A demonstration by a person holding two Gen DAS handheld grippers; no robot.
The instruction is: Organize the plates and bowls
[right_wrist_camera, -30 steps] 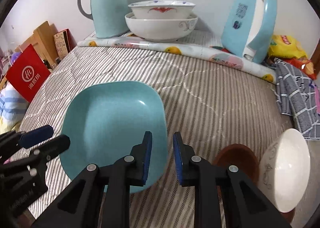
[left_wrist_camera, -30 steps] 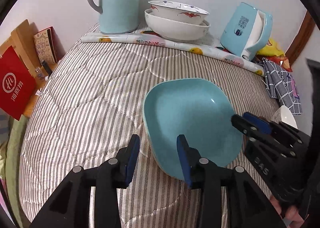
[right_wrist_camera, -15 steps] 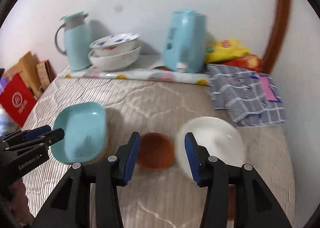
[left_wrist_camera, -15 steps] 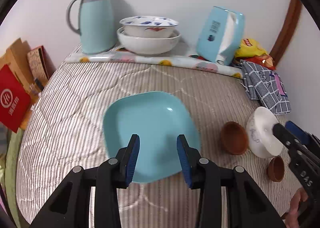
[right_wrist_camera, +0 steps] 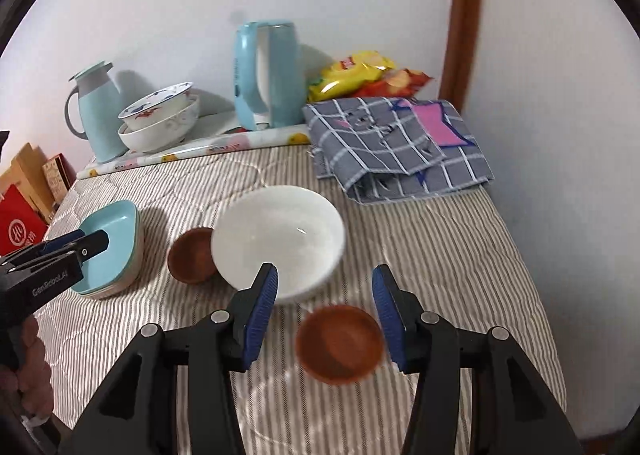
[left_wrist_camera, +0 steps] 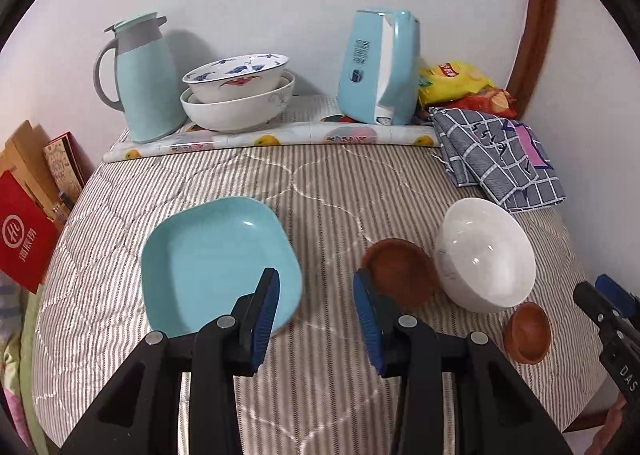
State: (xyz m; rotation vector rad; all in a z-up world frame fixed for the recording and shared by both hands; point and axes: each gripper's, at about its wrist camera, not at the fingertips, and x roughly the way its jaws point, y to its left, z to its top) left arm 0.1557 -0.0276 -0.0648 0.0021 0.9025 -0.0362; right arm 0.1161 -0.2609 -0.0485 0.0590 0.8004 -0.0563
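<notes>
Both grippers empty: left gripper (left_wrist_camera: 316,305) jaws part-open above the striped quilt (left_wrist_camera: 328,191); right gripper (right_wrist_camera: 325,309) jaws have just been opening, nothing between. Teal plate (left_wrist_camera: 218,265) sits left; white bowl (right_wrist_camera: 278,241) touches a brown dish (right_wrist_camera: 191,255), second brown dish (right_wrist_camera: 340,343) nearer.

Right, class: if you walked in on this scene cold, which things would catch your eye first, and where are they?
The square turquoise plate on the striped quilt, left of centre. To its right sits a glossy white bowl flanked by two small brown bowls, one touching it on the left, one nearer. Against the wall, two stacked painted bowls stand between a turquoise jug and kettle.
</notes>
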